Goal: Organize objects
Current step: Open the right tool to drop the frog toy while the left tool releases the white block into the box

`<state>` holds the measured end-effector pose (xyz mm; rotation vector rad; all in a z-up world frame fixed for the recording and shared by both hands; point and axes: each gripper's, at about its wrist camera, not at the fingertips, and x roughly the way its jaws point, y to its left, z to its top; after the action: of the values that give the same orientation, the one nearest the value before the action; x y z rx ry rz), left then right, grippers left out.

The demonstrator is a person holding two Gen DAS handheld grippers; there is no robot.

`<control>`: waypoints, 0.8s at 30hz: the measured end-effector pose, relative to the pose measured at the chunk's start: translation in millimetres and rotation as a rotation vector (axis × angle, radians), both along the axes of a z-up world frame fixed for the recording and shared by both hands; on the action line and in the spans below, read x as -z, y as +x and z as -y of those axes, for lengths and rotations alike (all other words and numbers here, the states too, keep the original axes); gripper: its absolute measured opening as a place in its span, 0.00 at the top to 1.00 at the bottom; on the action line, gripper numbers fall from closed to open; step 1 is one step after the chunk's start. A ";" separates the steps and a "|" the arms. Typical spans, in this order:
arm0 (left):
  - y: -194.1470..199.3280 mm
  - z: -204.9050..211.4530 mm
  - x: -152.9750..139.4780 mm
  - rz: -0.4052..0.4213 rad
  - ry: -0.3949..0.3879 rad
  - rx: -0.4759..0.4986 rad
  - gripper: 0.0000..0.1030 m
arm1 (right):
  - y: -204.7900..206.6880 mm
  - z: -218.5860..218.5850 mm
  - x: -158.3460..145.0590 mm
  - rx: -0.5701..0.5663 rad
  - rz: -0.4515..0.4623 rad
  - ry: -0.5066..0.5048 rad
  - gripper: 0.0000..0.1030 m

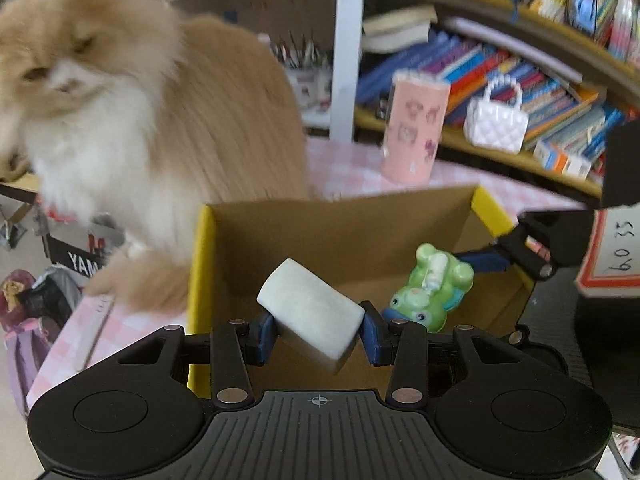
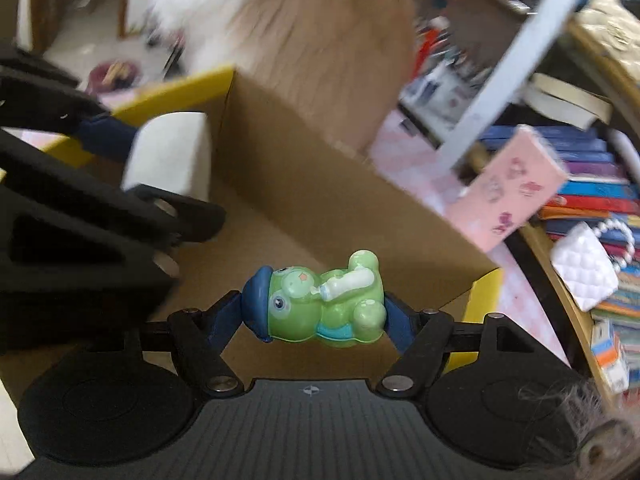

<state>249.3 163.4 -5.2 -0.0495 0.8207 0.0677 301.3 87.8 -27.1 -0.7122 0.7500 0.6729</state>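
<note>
Two things hang over the open box: white block clamped tilted in the left tool, frog toy clamped sideways in the right tool. Box floor lies straight below; cat sits behind.

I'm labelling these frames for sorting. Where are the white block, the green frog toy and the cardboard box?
white block [image 1: 310,312], left wrist view, on its broad top face.
green frog toy [image 2: 320,304], right wrist view, on its belly.
cardboard box [image 1: 340,232], left wrist view, on its inner back wall.
</note>
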 end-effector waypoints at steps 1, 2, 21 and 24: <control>3.2 1.2 3.7 -0.018 0.004 0.003 0.60 | 2.2 -2.7 3.2 -0.005 -0.010 -0.032 0.29; 5.2 2.3 7.4 -0.036 0.006 0.005 0.60 | 4.5 -4.2 5.8 -0.004 -0.029 -0.049 0.29; -53.6 2.7 -60.0 0.279 -0.018 -0.023 0.20 | -37.7 36.6 -56.2 0.134 0.166 0.193 0.18; -74.5 2.8 -72.0 0.316 -0.018 -0.025 0.17 | -53.5 45.7 -72.1 0.185 0.193 0.262 0.18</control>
<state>174.8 160.5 66.8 -0.0852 0.5051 0.0744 247.8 42.1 45.0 -0.4532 0.5305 0.5134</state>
